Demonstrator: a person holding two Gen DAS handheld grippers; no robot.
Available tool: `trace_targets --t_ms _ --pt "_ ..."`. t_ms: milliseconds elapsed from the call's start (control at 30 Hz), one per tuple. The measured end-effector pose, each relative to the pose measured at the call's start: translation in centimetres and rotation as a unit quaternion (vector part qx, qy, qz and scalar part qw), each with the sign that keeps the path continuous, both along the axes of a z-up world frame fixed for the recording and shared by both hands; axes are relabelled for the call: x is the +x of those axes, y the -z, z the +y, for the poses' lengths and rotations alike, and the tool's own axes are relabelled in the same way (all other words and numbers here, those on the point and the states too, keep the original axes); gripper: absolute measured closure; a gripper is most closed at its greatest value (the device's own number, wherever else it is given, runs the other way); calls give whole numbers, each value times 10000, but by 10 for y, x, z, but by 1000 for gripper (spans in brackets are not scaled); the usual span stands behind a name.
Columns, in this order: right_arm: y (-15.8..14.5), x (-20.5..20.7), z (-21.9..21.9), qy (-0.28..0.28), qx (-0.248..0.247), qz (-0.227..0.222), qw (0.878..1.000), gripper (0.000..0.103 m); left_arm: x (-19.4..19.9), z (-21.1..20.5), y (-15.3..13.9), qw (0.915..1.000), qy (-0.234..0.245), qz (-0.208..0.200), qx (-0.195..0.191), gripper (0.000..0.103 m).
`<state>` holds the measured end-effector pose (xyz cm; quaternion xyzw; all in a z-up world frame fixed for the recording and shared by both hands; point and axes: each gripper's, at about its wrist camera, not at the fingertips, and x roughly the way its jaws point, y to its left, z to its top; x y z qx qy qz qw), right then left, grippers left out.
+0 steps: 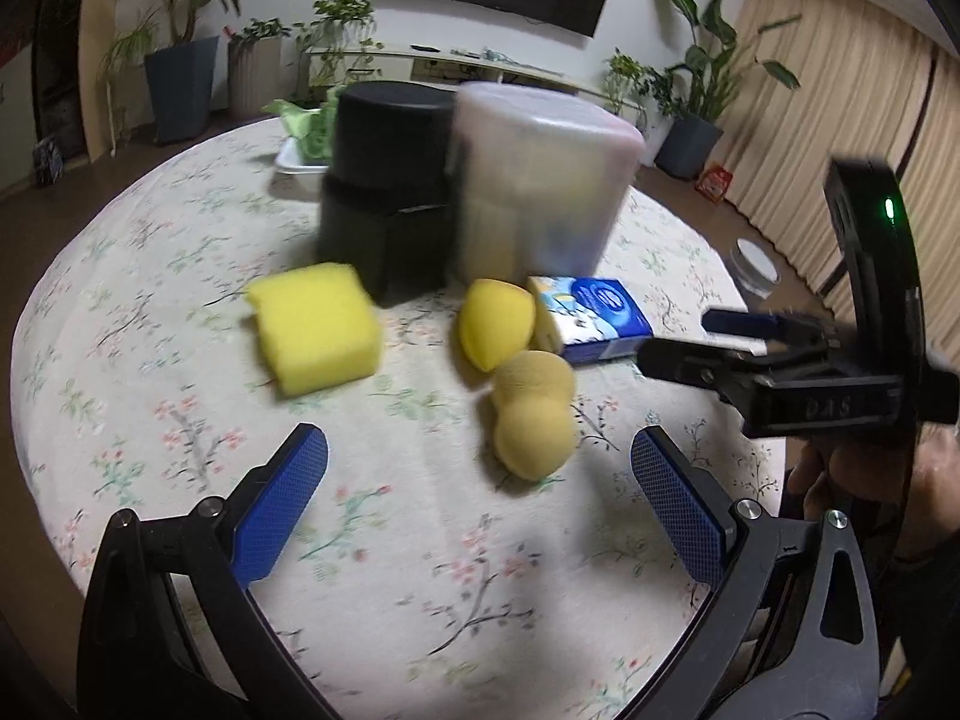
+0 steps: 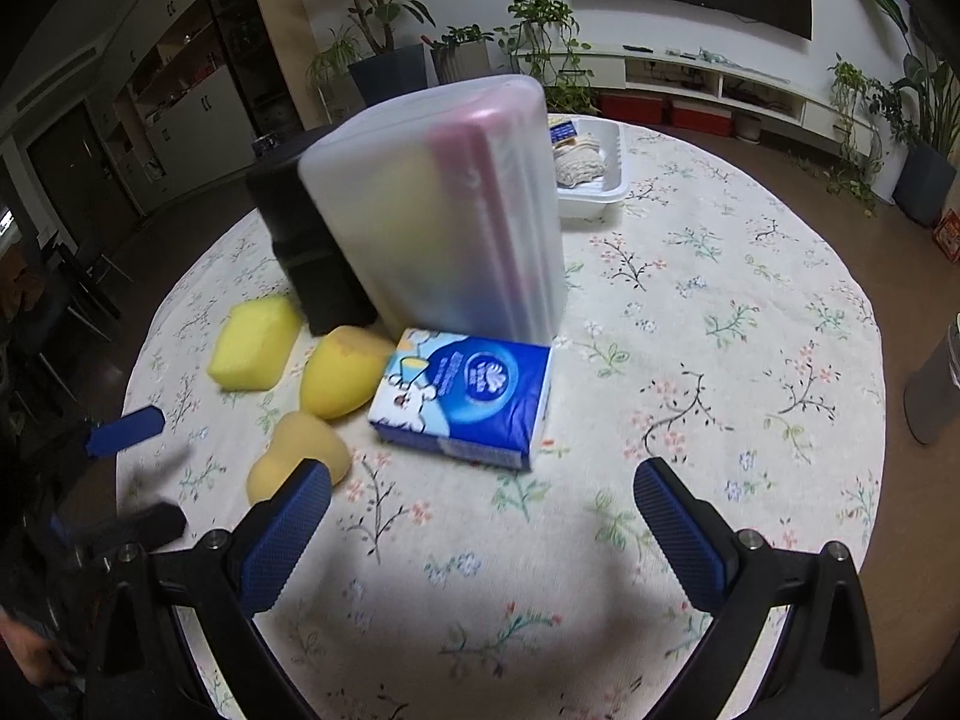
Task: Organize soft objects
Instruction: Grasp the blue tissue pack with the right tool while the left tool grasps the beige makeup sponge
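Observation:
On the round floral table lie a yellow block sponge [image 1: 315,327] [image 2: 255,350], a yellow wedge sponge [image 1: 495,324] [image 2: 345,378], a tan peanut-shaped sponge [image 1: 534,420] [image 2: 297,453] and a blue tissue pack [image 1: 591,318] [image 2: 468,393]. Behind them stand a translucent lidded container [image 1: 540,180] [image 2: 444,210] and a black container [image 1: 387,186] [image 2: 306,240]. My left gripper [image 1: 480,498] is open and empty, just in front of the peanut sponge. My right gripper [image 2: 480,534] is open and empty, in front of the tissue pack; it also shows in the left wrist view [image 1: 708,342].
A white tray [image 2: 594,180] with cloth items sits at the table's far side; it shows with green cloth in the left wrist view [image 1: 294,159]. A grey cylinder [image 2: 936,390] stands at the right table edge. Potted plants and a TV cabinet line the far wall.

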<state>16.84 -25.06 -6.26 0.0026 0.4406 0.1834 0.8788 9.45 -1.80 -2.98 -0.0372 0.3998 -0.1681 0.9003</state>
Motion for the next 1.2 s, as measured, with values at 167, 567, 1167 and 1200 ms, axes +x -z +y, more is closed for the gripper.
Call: trace_targets --t_ms 167,567,1167,1200 --pt "0 10 2 -100 -89 54 9999 0 10 -18 9 9997 98 166 121 0" --pt "11 31 16 -183 -221 307 9991 3 27 -36 25 9979 47 366 526 42" --pt "22 42 38 -121 -442 410 9981 8 33 -39 27 9967 -212 461 640 42" --pt "23 42 41 -123 -442 418 9981 8 33 -40 27 9964 -234 459 671 42"
